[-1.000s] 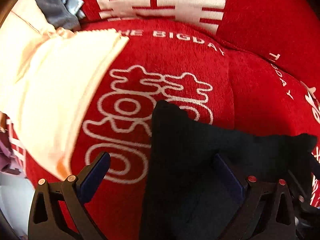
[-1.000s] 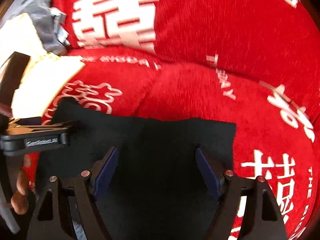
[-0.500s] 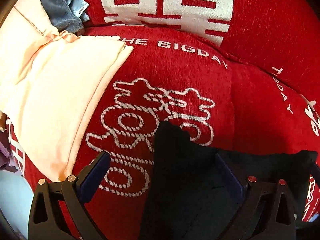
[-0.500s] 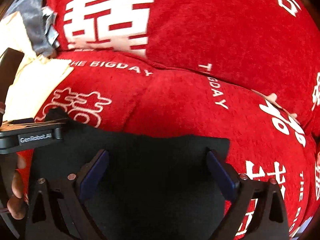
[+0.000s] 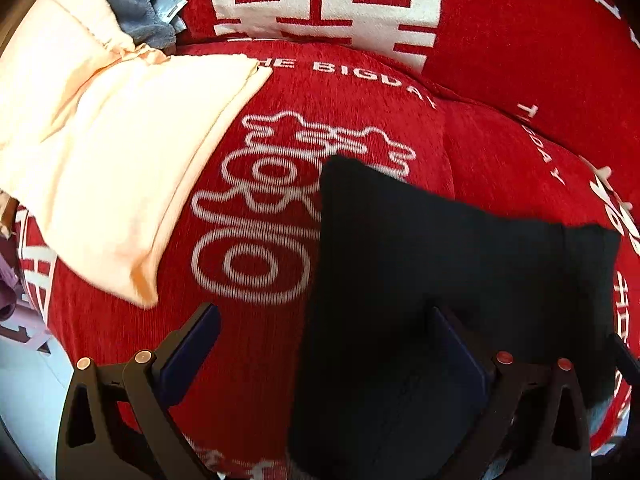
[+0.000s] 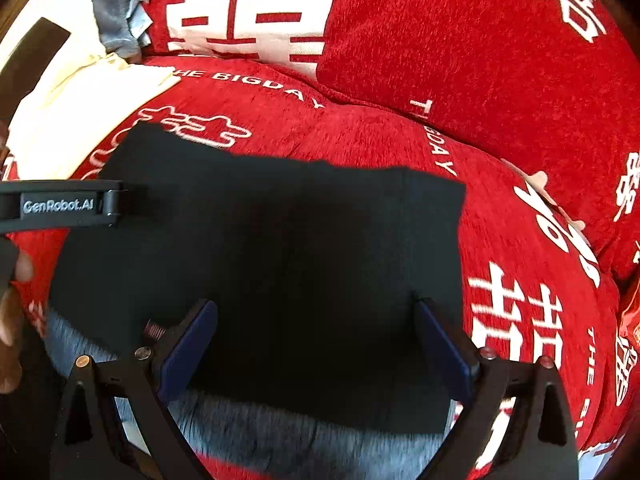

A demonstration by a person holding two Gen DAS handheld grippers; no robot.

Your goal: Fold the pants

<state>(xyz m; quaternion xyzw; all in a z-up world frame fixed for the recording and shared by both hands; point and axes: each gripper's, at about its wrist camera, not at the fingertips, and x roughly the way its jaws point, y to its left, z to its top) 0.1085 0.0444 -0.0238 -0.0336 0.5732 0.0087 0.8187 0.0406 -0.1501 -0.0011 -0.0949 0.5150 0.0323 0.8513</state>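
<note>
Both our left gripper (image 5: pixel 324 344) and right gripper (image 6: pixel 316 340) hover spread apart over the black pants (image 6: pixel 280 248); soft, limp, light cloth, we judge; best pinched at a corner or edge.

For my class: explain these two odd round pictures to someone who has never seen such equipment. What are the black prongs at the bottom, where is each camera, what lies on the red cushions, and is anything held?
No robot here: a person holds a two-finger gripper in each hand, each with a wide-angle camera looking along its fingers. One picture comes from the left gripper, the other from the right gripper. Both jaws stand open, holding nothing. On the red sofa cover lie folded black pants, with a pale peach garment to their left and grey cloth behind that.
</note>
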